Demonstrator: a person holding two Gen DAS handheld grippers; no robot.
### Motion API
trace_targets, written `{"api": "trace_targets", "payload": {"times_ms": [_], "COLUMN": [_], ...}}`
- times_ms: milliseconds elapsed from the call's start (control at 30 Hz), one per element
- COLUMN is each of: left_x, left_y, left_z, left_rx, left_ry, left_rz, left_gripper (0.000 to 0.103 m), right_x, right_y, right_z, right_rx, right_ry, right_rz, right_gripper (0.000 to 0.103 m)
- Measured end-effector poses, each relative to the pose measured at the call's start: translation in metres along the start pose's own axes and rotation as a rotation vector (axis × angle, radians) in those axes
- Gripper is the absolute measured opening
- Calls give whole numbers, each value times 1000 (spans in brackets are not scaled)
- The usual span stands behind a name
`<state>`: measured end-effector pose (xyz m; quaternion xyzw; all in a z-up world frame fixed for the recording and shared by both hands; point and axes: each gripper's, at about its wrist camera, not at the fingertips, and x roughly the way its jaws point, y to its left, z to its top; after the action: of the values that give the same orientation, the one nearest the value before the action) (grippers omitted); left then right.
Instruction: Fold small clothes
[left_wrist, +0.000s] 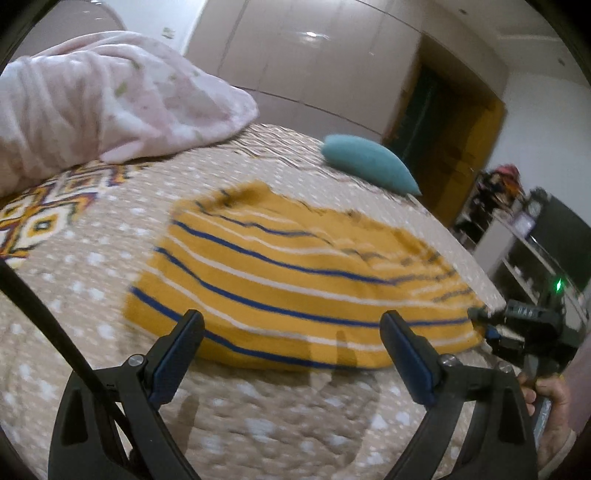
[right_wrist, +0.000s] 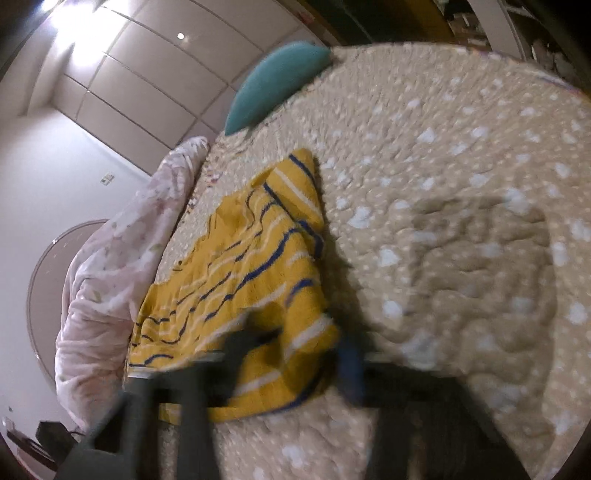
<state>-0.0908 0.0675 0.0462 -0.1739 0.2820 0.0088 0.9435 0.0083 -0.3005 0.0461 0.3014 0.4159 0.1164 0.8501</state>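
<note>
We hold the striped garment (left_wrist: 295, 280) partly folded on the bed (left_wrist: 92, 266); left gripper (left_wrist: 291, 332) gapes empty, right gripper (right_wrist: 295, 354) pinches its corner; folding remains.

Two handheld grippers, tilted downward

The left gripper (left_wrist: 291, 328) has its jaws spread wide with nothing between them. The right gripper (right_wrist: 295, 343) is motion-blurred, jaws narrowed; a hand (left_wrist: 550, 406) grasps its handle at the frame edge.

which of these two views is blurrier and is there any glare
Right wrist view is blurrier: its right gripper and the bedspread smear. Left wrist view is milder, striped garment softly streaked. Glare: bright flare on the wardrobe, top left, right wrist view.
</note>
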Motion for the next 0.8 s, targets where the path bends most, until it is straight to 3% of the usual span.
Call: {"api": "trace_targets", "payload": {"times_ms": [67,167,367,533,700,800], "left_x": [-7,-23,-48,-71,-88,-92], "left_y": [16,48,118,163,190,200], "left_z": [8,20,33,33,33,33], "left_rx": [-35,-101,-288,-406,-447,-478], "left_ry": [-24,-76,-143,-195,-246,-251], "left_rz": [33,112,222,322,429,430], "left_gripper": [95,95,95,95,95,95], "right_x": [1,-5,16,78,137,162], "right_y": [8,53,200,299,330,325], "right_z": [5,14,6,-61,-137,-163], "right_rx": [6,-122,-470,-713,-901,-948], "right_ry": [-3,-35,-29,80,241,304], "right_rz": [-11,-43,6,76,72,47], "right_gripper": [20,18,18,17,17,17]}}
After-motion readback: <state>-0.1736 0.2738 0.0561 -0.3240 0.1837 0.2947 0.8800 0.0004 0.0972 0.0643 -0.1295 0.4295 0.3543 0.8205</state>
